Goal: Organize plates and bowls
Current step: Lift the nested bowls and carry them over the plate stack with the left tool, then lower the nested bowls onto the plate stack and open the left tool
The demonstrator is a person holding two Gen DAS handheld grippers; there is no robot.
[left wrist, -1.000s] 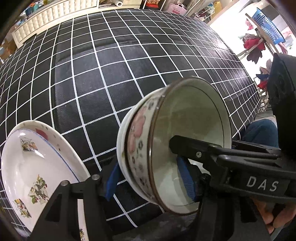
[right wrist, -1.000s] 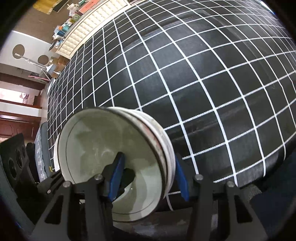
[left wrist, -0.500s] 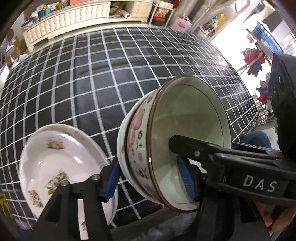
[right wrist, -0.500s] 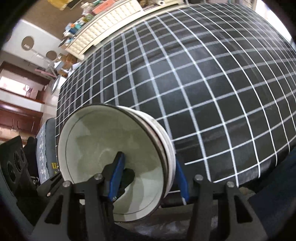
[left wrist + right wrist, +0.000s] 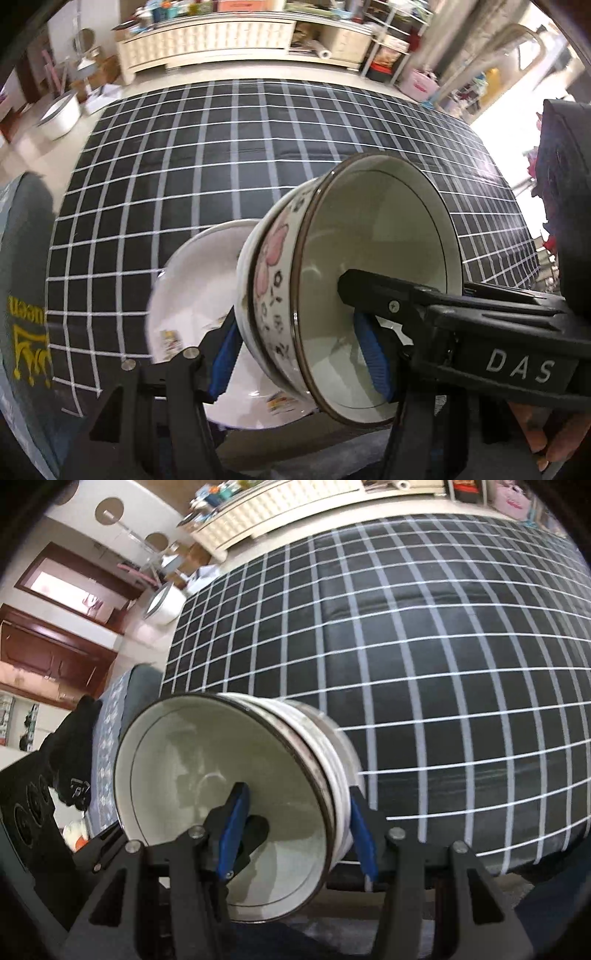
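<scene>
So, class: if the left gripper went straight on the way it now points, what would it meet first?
Probably the white plate on the checked tablecloth, just beyond the stacked bowls the left gripper clamps; depth is uncertain.

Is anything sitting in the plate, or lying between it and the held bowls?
Nothing visible. The plate shows only its printed pattern, with the nested bowls, held by both the left gripper and the right gripper, directly before it. The bowls hide part of the plate.
</scene>
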